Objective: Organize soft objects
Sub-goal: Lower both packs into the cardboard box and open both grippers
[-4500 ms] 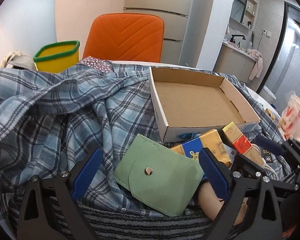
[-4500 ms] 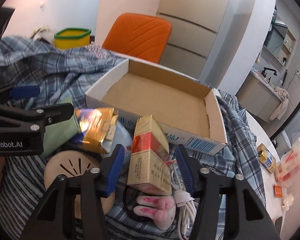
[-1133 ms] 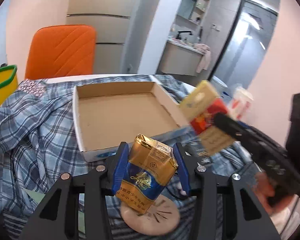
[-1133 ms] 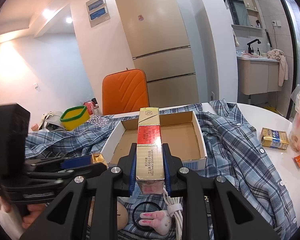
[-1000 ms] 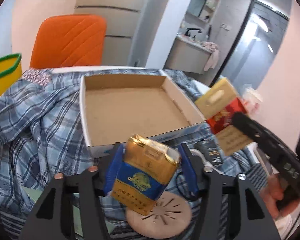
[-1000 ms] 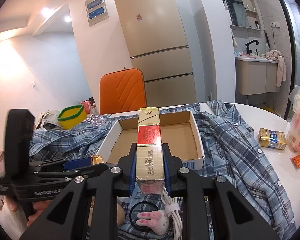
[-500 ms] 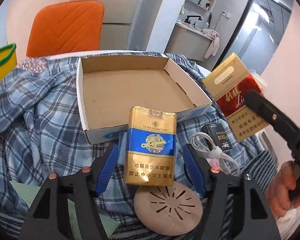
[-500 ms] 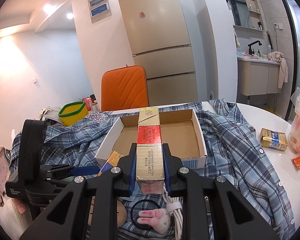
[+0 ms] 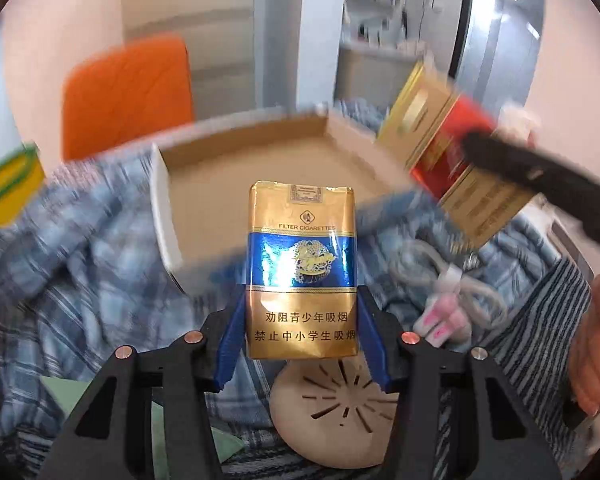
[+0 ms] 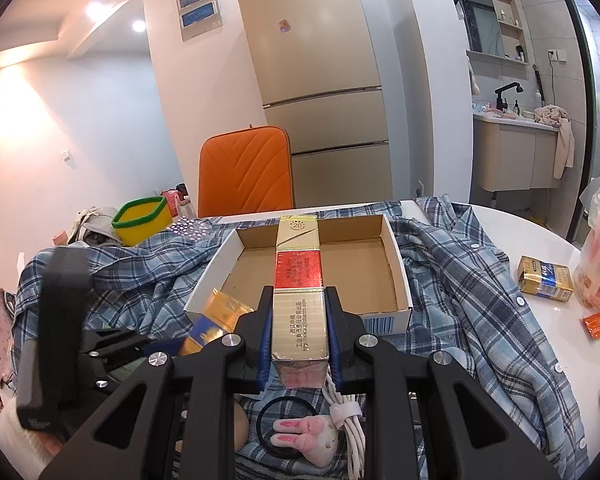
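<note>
My left gripper [image 9: 302, 320] is shut on a gold-and-blue cigarette pack [image 9: 302, 264], held upright in the air in front of the open cardboard box [image 9: 236, 168]. My right gripper [image 10: 299, 328] is shut on a gold-and-red cigarette pack [image 10: 299, 280], held lengthwise above the near edge of the same box [image 10: 396, 264]. The red pack [image 9: 452, 160] also shows at the right of the left wrist view. The left view is motion-blurred.
A blue plaid shirt [image 10: 472, 280] covers the table around the box. A round beige disc [image 9: 336, 412], a white cable [image 10: 348, 420], a black hair tie with a pink bunny [image 10: 304, 440] lie below. A yellow bin [image 10: 142, 220], an orange chair [image 10: 246, 172], another pack [image 10: 544, 276].
Both packs were picked from the pile and lifted. In the last second the left gripper has turned its pack face-on and risen; the right gripper has stayed nearly still.
</note>
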`<control>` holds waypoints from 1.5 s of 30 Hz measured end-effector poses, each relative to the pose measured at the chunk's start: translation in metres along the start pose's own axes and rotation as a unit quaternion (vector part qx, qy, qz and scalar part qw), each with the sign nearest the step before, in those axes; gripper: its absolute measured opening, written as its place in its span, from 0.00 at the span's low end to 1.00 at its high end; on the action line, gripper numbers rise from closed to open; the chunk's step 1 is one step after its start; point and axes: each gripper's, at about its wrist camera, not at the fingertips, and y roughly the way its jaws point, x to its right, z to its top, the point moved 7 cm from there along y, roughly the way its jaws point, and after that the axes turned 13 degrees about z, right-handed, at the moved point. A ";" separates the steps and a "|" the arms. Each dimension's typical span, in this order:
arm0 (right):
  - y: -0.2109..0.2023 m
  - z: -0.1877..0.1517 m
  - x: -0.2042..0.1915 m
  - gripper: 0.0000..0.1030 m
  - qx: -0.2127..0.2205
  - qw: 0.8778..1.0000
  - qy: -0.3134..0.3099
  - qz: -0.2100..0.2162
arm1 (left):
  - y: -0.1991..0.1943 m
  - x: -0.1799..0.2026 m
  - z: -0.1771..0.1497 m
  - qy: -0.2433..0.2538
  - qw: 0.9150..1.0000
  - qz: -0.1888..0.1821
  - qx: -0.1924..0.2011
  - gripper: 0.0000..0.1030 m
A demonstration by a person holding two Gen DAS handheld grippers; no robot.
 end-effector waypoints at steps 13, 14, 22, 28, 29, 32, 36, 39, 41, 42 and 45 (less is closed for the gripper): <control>-0.017 0.005 -0.020 0.23 0.071 0.994 -0.070 -0.053 | -0.084 -0.046 0.016 -0.089 0.965 0.072 0.234 0.50; -0.019 0.005 -0.021 0.23 0.076 0.993 -0.072 -0.054 | -0.089 -0.048 0.016 -0.089 0.962 0.092 0.241 0.50; -0.049 0.041 -0.037 0.23 0.139 0.980 -0.113 -0.087 | -0.141 -0.057 0.054 -0.114 0.940 0.125 0.295 0.50; -0.058 0.098 -0.041 0.23 0.173 0.973 -0.128 -0.087 | -0.149 -0.062 0.098 -0.124 0.928 0.142 0.321 0.50; -0.056 0.105 -0.040 0.23 0.177 0.972 -0.129 -0.087 | -0.145 -0.064 0.105 -0.127 0.927 0.144 0.323 0.50; -0.044 0.119 -0.038 0.23 0.183 0.971 -0.129 -0.085 | -0.131 -0.063 0.119 -0.124 0.928 0.144 0.321 0.50; -0.015 0.118 -0.020 0.23 0.158 0.979 -0.102 -0.076 | -0.107 -0.059 0.126 -0.127 0.931 0.160 0.303 0.50; 0.009 0.105 -0.003 0.23 0.125 0.986 -0.081 -0.077 | -0.090 -0.057 0.120 -0.127 0.932 0.173 0.292 0.50; 0.025 0.097 0.004 0.23 0.101 0.987 -0.090 -0.083 | -0.072 -0.057 0.115 -0.126 0.941 0.160 0.271 0.51; 0.034 0.091 0.010 0.23 0.090 0.988 -0.093 -0.089 | -0.065 -0.058 0.115 -0.123 0.946 0.155 0.258 0.51; 0.060 0.074 0.024 0.23 0.040 0.994 -0.071 -0.071 | -0.028 -0.054 0.110 -0.099 0.967 0.136 0.192 0.51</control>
